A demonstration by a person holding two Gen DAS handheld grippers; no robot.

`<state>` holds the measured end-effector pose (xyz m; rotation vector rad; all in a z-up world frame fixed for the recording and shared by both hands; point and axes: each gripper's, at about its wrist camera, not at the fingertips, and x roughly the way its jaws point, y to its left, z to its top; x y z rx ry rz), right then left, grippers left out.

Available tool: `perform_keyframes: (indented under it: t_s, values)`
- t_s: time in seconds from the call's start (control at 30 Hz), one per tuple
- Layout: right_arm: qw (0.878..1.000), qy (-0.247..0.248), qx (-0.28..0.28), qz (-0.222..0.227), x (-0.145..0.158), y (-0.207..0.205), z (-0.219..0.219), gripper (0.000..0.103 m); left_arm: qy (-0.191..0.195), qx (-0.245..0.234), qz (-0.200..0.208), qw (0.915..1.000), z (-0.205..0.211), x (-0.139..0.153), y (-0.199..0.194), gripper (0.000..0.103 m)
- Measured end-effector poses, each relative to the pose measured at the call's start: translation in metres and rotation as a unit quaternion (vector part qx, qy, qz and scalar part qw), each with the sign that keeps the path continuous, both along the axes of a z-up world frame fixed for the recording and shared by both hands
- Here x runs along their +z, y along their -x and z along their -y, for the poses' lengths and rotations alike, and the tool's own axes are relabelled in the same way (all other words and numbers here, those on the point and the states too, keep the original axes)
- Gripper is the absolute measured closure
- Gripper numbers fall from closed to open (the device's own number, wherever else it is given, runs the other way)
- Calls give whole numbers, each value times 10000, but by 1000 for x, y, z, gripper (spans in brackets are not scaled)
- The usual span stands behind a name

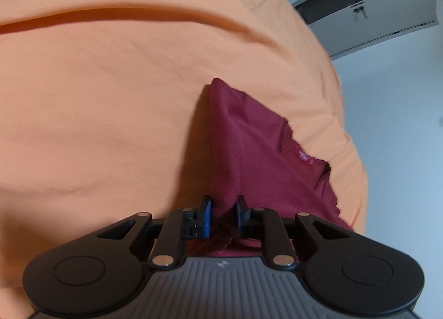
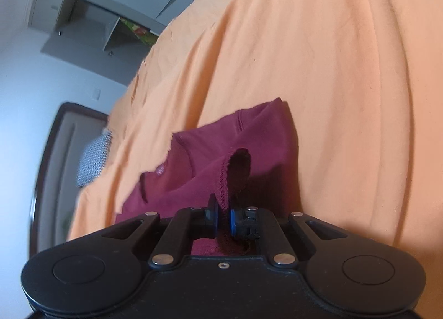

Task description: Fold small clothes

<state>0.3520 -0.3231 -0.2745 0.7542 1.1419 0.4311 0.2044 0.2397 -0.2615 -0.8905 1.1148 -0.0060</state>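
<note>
Gripping the maroon garment on the orange sheet: left gripper jaws pinch a bunched fold; right gripper jaws clamp the stitched hem at 6 o'clock.

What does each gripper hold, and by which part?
Both hold the maroon garment: left gripper on bunched fabric, right gripper on a stitched hem.

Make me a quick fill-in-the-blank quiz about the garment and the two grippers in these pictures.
1. The garment is dark ____ in colour.
2. It lies on an ____ sheet.
3. The left gripper is ____ on the garment.
4. The right gripper pinches a stitched ____ of the garment.

Missing words: red; orange; shut; hem
</note>
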Motion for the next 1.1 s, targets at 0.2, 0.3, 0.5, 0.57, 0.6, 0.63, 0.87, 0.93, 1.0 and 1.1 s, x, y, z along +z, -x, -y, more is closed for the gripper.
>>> perform_keyframes:
  t_s: [0.2, 0.3, 0.5, 0.57, 0.6, 0.63, 0.87, 0.93, 1.0, 1.1]
  values:
    - [9937, 918, 539, -350, -23, -2, -17, 92, -1026, -552, -571, 9915, 30, -27, -25, 81]
    - [9951, 893, 399, -129, -8, 1, -15, 83, -1152, -647, -539, 9898, 35, -22, -26, 77]
    - [9929, 1128, 362, 127, -6, -12, -16, 81, -909, -400, -527, 9937, 29, -26, -17, 64]
    - [9876, 1422, 650, 113, -15, -19, -22, 98, -825, -299, -536, 9947, 27, -27, -16, 64]
    - [9802, 1751, 895, 209, -17, -20, -26, 100, -831, -302, -535, 9946, 27, -27, -16, 62]
    - [9787, 1806, 946, 230, -17, -21, -28, 100, -853, -313, -538, 9944, 27, -26, -15, 62]
    - [9915, 1206, -29, 493, 3, -36, 9, 76, -947, -443, -576, 9928, 26, -22, -16, 62]
    - [9916, 1211, -202, 397, -6, -51, 15, 76, -933, -417, -598, 9930, 27, -22, -17, 62]
    - [9922, 1197, -132, 327, -15, -62, 14, 76, -945, -421, -594, 9929, 28, -22, -17, 61]
    - [9945, 985, 217, 292, -25, -73, 7, 92, -936, -423, -604, 9929, 28, -23, -17, 60]
